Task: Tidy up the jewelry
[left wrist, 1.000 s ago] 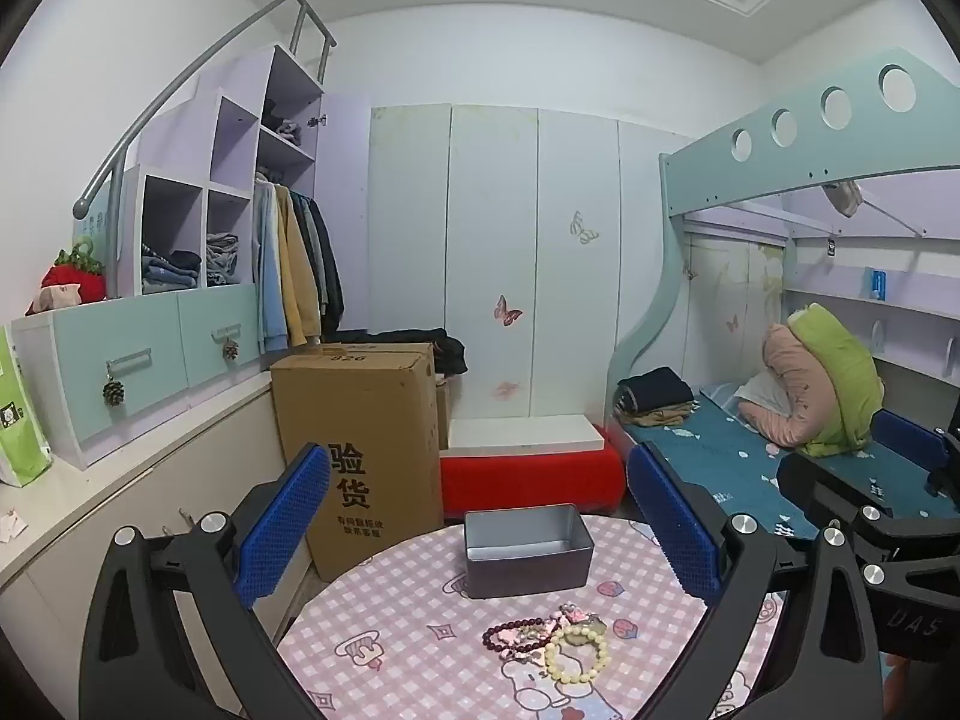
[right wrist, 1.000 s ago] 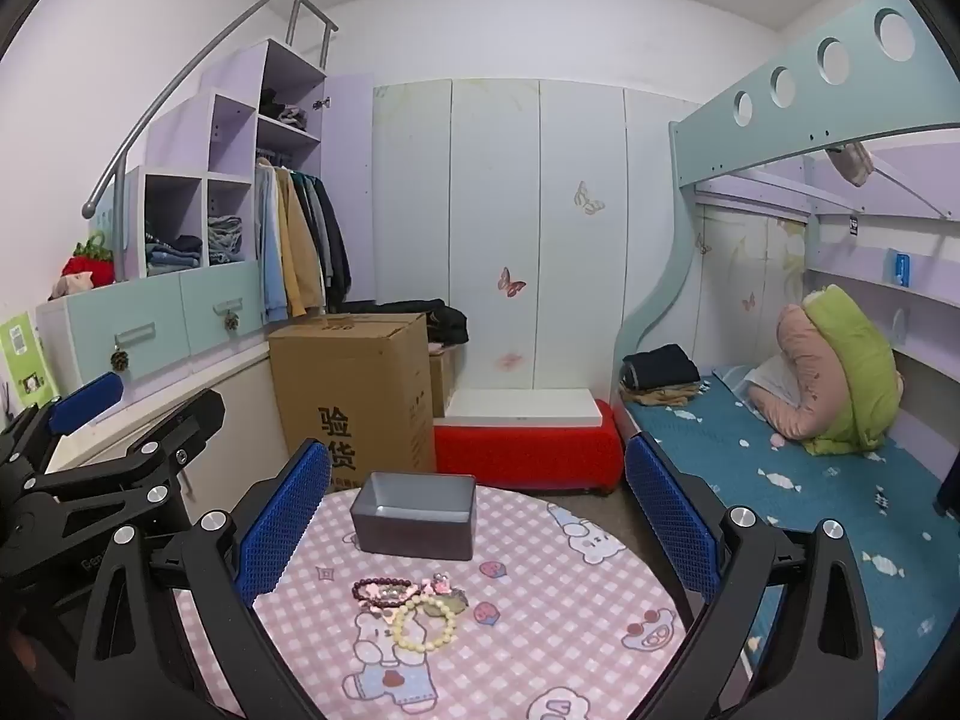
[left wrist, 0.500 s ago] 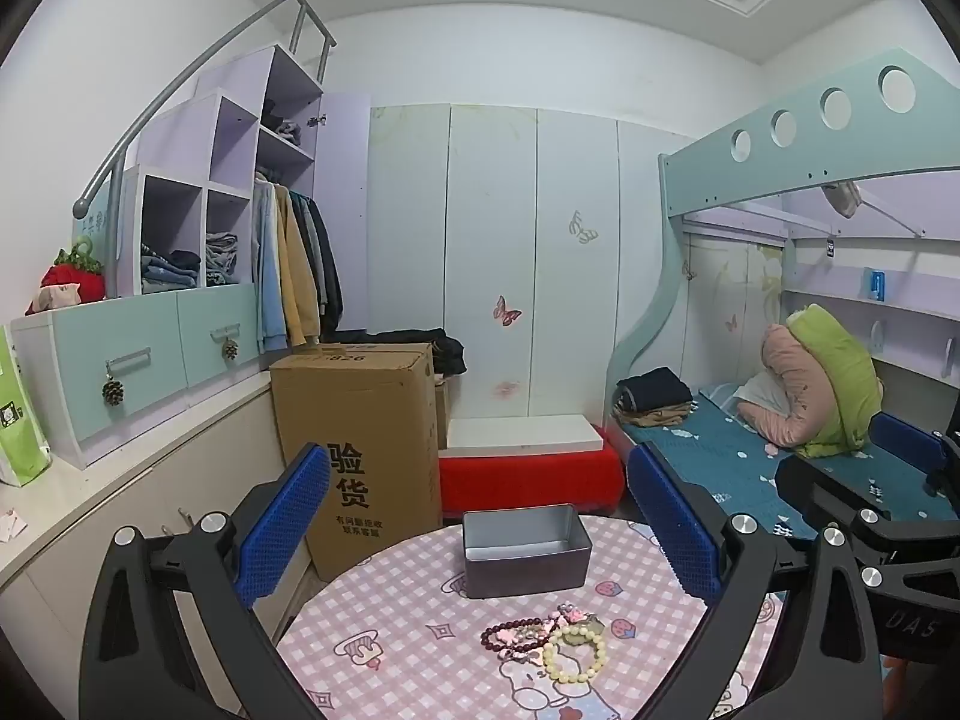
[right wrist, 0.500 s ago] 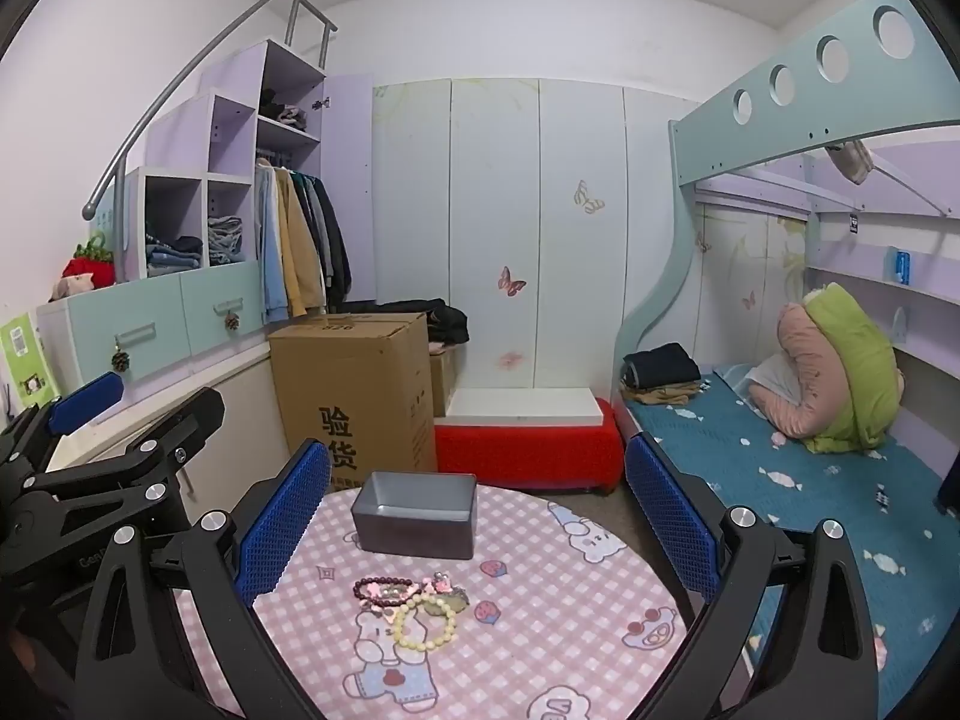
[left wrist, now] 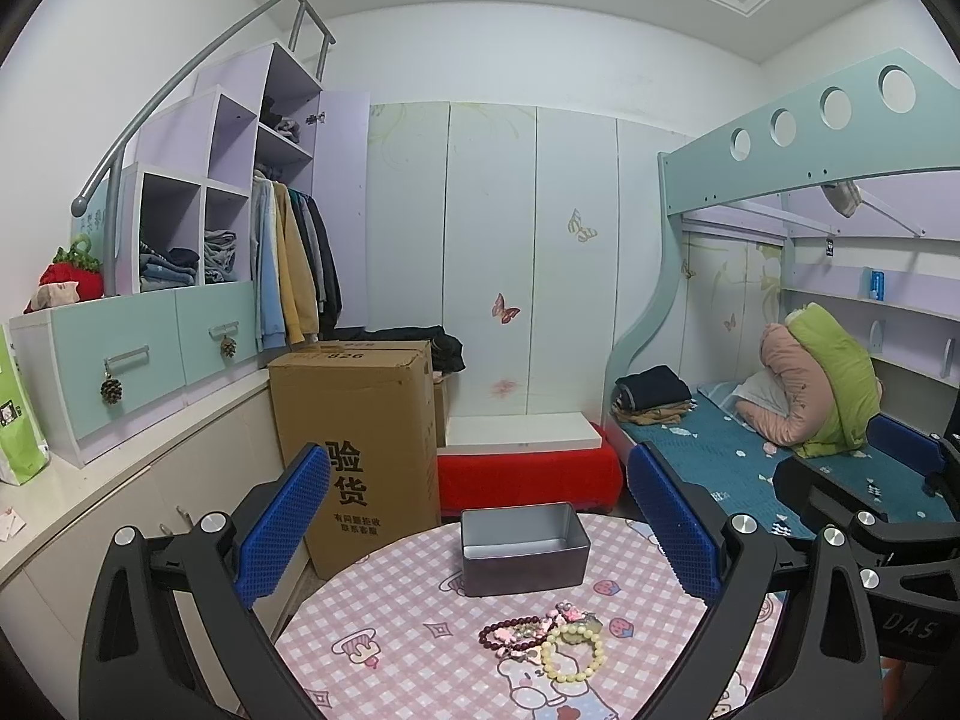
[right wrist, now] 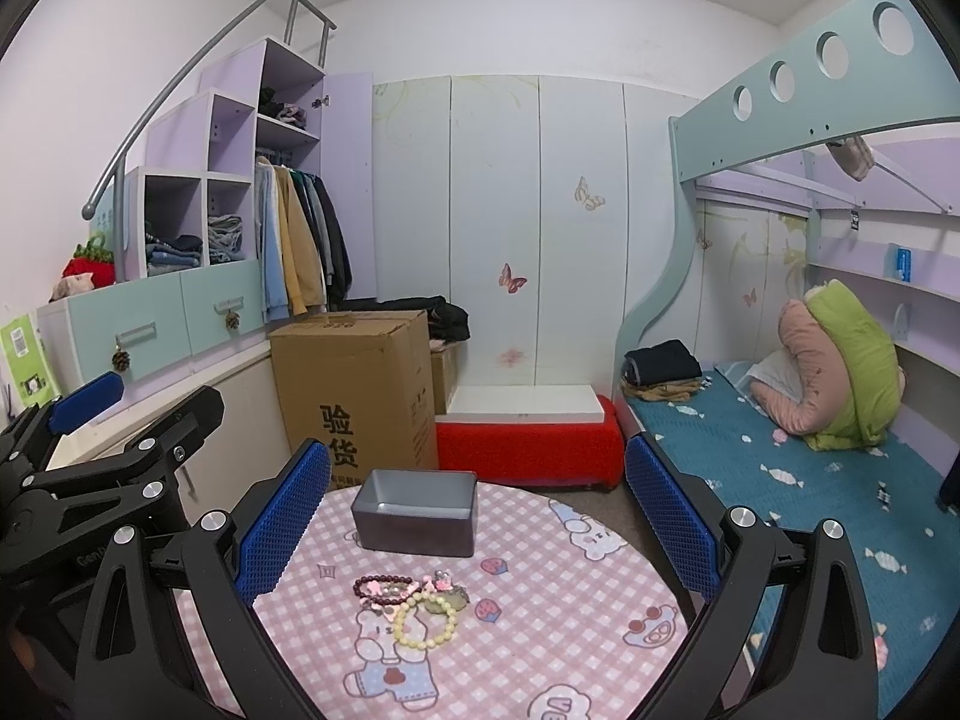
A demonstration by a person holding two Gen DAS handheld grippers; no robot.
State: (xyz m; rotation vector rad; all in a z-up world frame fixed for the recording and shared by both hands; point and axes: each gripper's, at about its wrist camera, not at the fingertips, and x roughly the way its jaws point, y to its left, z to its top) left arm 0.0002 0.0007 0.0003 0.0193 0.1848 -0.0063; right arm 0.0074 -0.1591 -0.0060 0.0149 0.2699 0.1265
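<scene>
Level above table (left wrist: 420, 618), left gripper (left wrist: 478, 531) and right gripper (right wrist: 477, 525), jaws wide

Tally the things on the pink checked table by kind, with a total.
Cream bead bracelet: 1
Dark red bead bracelet: 1
Small pink and grey trinkets: a tangled clump, count unclear
Grey metal box: 1
Total: 3 countable things plus the clump, all on the table.

On the table (left wrist: 420, 612), bracelets (left wrist: 543, 642) lie before the tin (left wrist: 523, 549).
</scene>
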